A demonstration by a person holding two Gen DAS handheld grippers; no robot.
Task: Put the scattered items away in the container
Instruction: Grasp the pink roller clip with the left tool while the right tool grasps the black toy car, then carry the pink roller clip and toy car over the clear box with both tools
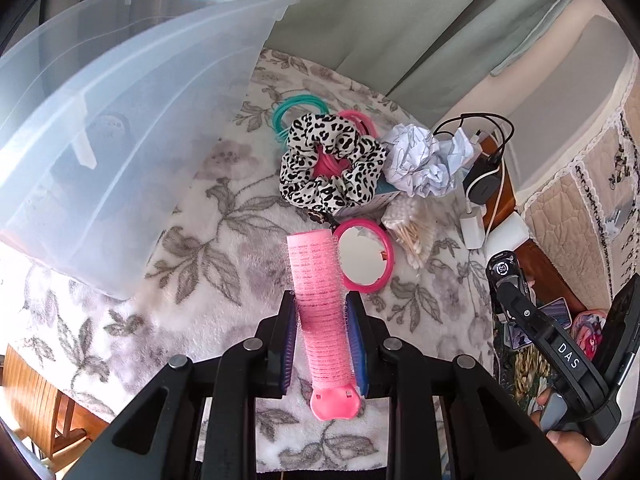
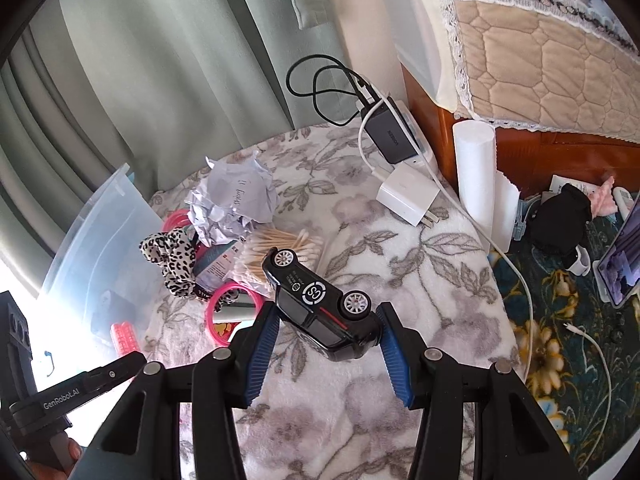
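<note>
My left gripper is shut on a pink hair roller, held above the floral blanket. The clear plastic container stands to the left of it, and also shows at the left of the right wrist view. My right gripper is shut on a black toy car, lifted above the blanket. That car also shows in the left wrist view. A leopard scrunchie, a crumpled paper ball, a pink round mirror, cotton swabs and teal and pink hair rings lie scattered.
Chargers and cables lie at the blanket's far right edge. A white roll stands by the wooden bed frame. A phone and clutter lie on the dark floral floor at right. Green curtains hang behind.
</note>
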